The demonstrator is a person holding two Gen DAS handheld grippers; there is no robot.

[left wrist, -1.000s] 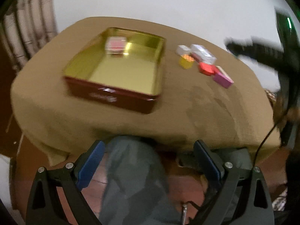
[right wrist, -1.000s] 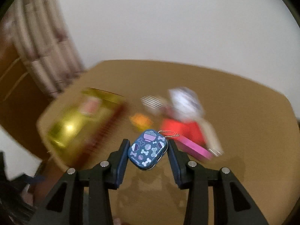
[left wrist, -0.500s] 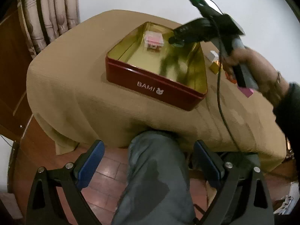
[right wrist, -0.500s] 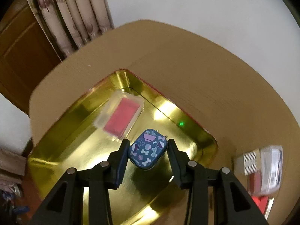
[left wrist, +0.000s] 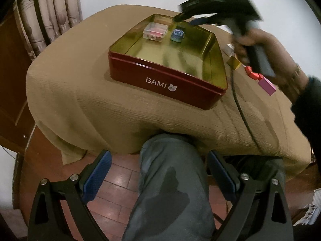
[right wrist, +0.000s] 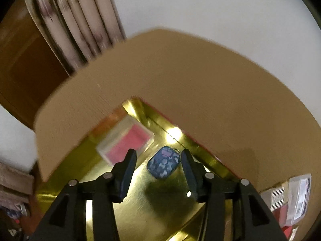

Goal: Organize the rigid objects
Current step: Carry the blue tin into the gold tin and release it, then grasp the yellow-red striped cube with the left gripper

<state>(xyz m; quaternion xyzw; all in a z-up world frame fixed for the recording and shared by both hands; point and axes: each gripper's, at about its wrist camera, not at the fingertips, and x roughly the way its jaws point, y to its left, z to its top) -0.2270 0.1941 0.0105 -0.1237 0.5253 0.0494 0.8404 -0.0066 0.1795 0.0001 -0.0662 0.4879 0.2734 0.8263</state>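
**Me:** A white wall and a pleated curtain [right wrist: 80, 20] stand behind the worktop [left wrist: 80, 104], which is draped in a tan cloth that hangs over its near edge. The red tin marked BAMI [left wrist: 160, 84] sits towards the middle, with bare cloth all round it except on the right.

**Colleague:** What crowds the right?

**Me:** A cluster of small boxes [left wrist: 260, 78], red, pink and gold, just beside the tin's right wall. The person's hand [left wrist: 258, 42] and a cable cross there too.

**Colleague:** And inside the tin?

**Me:** A clear case with a pink insert [right wrist: 128, 140] lies near the far wall. The small blue patterned tin [right wrist: 163, 161] lies on the gold floor just beside it, close to the far corner. The near half of the floor is open.

**Colleague:** Your right gripper?

**Me:** My right gripper [right wrist: 158, 170] hangs over the blue tin. Its fingers [right wrist: 128, 164] have just been opening and now stand clear of it on both sides, with the tin between them. Half a second ago they were clamped on it above the floor; a second ago I carried it over the cluster.

**Colleague:** The left?

**Me:** My left gripper [left wrist: 158, 174] has its fingers wide and empty, off the worktop's near edge over the person's knee [left wrist: 170, 170] and the wooden floor [left wrist: 120, 170].
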